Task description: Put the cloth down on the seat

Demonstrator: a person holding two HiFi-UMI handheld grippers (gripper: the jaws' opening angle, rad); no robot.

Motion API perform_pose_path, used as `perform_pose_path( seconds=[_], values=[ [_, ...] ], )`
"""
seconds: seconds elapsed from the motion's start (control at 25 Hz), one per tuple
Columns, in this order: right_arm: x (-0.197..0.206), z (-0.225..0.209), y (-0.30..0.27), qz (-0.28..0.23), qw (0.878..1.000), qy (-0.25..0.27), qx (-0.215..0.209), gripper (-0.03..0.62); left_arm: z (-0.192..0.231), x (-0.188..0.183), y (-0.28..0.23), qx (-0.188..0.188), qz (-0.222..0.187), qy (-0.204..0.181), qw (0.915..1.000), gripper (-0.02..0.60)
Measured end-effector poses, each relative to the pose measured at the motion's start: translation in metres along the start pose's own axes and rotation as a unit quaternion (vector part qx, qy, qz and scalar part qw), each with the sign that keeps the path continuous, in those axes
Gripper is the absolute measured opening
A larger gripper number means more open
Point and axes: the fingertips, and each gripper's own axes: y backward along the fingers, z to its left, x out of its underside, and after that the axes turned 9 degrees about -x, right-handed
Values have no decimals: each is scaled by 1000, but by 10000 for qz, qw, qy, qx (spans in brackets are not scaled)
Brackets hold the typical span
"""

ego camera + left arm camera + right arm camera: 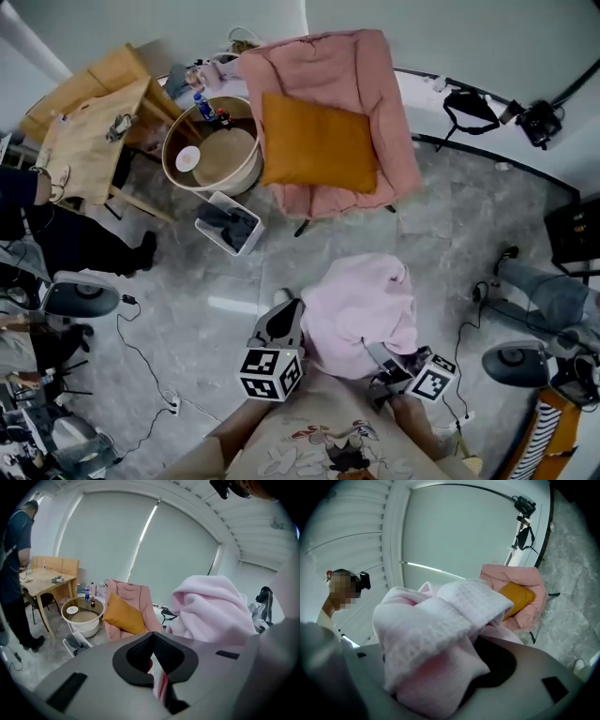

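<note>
The cloth (361, 314) is not on the seat yet. It hangs as a loose pink bundle in front of the person, above the floor (187, 309) and well apart from the pink armchair (384, 112). The right claw (377, 356) holds it: the jaws stand wide, with a thick wad of cloth bunched between them and spilling over the top. The left claw (287, 314) sits just beside the bundle. Its jaws look drawn together, with none of the cloth between them. An orange cushion (317, 141) lies on the chair's seat and covers most of it. By my reading, the carry across to the chair and the release are both still to come.
</note>
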Motion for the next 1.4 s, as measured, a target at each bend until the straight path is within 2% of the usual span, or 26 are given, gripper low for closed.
perform_pose_path(
  seconds=[0.12, 0.24, 0.4, 0.6, 0.72, 0.88, 1.12, 1.4],
  values=[
    [9, 6, -6, -147, 9998, 135, 70, 357, 9, -5, 2, 212, -29, -34, 9998, 3],
    [25, 13, -29, -186, 9995, 228, 67, 357, 37, -9, 7, 354, -49, -81, 9993, 3],
    [57, 20, -82, -466, 9987, 127, 145, 357, 95, -24, 21, 548, -98, -166, 9983, 3],
    [94, 30, -165, -759, 9971, 39, 85, 357, 184, -58, 34, 551, -309, -248, 9977, 3],
    [112, 34, -196, -836, 9962, 104, 206, 359, 213, -72, 42, 661, -426, -359, 9963, 3],
    [122, 24, -223, -828, 9948, 252, 545, 359, 236, -85, 42, 756, -508, -472, 9947, 3],
    [116, 15, -250, -849, 9941, 208, 640, 359, 245, -93, 33, 907, -419, -475, 9939, 3],
    [85, -12, -262, -978, 9928, 125, 683, 359, 241, -110, -10, 967, -316, -501, 9935, 3]
  ],
)
